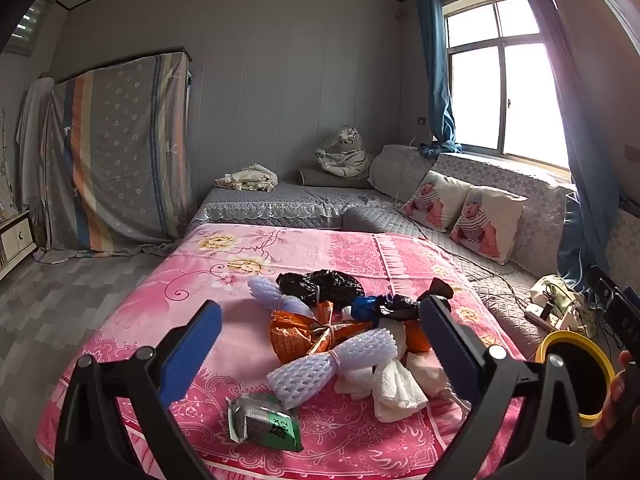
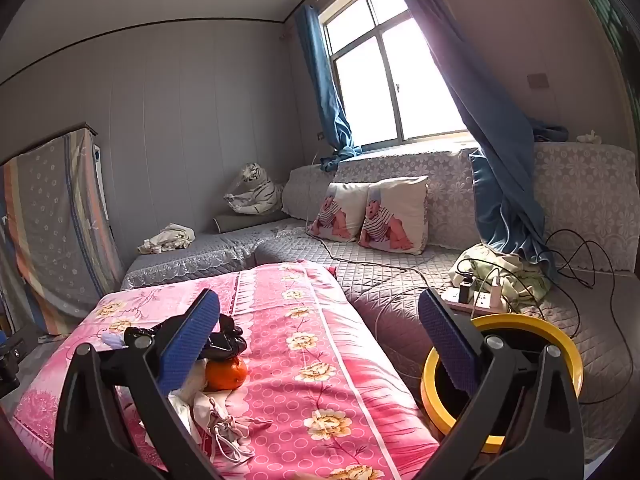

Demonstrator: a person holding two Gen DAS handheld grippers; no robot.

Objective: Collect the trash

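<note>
Open right claw [image 2: 320, 334] above pink blanket [image 2: 320, 320], yellow bin [image 2: 560, 364].

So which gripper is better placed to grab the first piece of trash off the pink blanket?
Left, probably. The left gripper is open with the trash pile right between its fingers. The right gripper is open over bare pink blanket, nearer the yellow bin.

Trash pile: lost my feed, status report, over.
Both hand-held grippers, left and right, open, empty. Trash pile untouched on pink blanket. Yellow bin alongside. Nothing blocking.
</note>
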